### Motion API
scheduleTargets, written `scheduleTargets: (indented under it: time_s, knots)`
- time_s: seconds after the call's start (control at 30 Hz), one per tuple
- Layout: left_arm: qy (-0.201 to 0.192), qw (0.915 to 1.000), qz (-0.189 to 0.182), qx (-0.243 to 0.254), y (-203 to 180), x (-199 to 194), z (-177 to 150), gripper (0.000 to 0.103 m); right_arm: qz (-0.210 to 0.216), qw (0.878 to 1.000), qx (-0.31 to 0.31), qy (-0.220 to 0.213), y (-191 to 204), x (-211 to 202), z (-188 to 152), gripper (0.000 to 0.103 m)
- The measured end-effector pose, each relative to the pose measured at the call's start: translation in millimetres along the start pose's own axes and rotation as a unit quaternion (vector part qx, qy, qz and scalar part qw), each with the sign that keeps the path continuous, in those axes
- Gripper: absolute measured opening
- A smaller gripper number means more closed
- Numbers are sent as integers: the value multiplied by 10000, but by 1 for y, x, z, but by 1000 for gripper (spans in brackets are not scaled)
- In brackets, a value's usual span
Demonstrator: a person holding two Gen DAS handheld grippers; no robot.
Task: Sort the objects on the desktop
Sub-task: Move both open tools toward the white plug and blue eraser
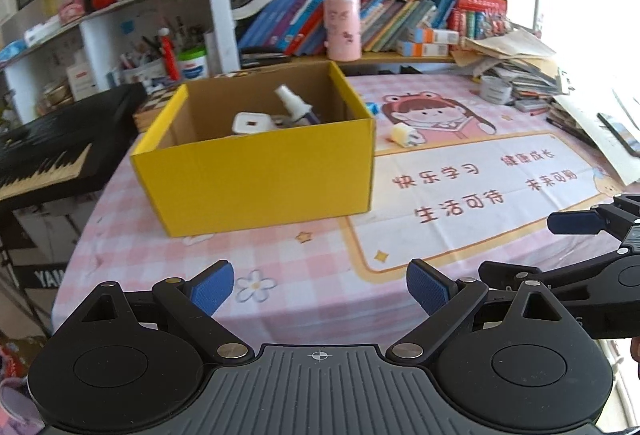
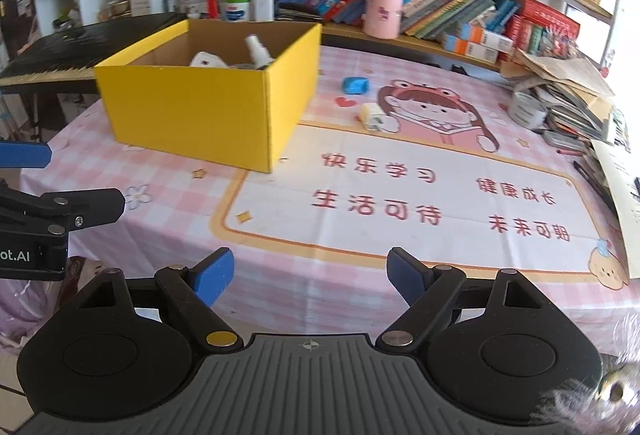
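A yellow cardboard box (image 1: 256, 171) stands on the pink checked tablecloth; it also shows in the right wrist view (image 2: 200, 107). Inside lie a white spray bottle (image 1: 294, 105) and a white charger (image 1: 250, 123). A pale yellow plug (image 2: 371, 116) and a blue object (image 2: 354, 85) lie on the cloth right of the box; the plug also shows in the left wrist view (image 1: 404, 134). My left gripper (image 1: 320, 289) is open and empty, near the table's front edge. My right gripper (image 2: 310, 275) is open and empty, to its right.
A black keyboard (image 1: 52, 151) stands left of the table. Shelves with books and a pink canister (image 2: 383, 5) rise behind. A pile of books and papers (image 2: 568, 95) and a roll of tape (image 2: 526, 109) crowd the right side.
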State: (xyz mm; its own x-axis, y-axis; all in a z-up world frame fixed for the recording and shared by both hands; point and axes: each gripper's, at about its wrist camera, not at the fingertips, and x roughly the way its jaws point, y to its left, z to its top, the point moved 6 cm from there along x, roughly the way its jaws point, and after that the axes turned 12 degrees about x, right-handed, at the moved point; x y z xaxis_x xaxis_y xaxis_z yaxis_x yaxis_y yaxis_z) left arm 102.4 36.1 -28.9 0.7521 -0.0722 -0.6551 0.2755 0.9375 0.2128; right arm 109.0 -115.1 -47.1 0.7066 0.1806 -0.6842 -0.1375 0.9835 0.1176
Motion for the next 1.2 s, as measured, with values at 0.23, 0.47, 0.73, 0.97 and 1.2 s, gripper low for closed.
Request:
scheduleTargets:
  time_s: [0.23,0.47,0.73,0.97,1.2]
  knots:
    - [-11,9995,-260,182,-18,17,15,95,-246,9995,212,39,-25,3,2,82]
    - [-43,9983,-500,310,-35,32,29,95,-493,9982,350,64,-47,7,6,83]
    - [-80,9972,-655,363,-49,51,49,95,-650,9969,437,39,-70,15,19,83]
    - [-51,9961,-797,364,-67,74,69,95,-723,9963,450,95,-95,30,36,83]
    - [-44,9959,-814,385,-85,93,91,95,-674,9969,398,127,-119,50,60,83]
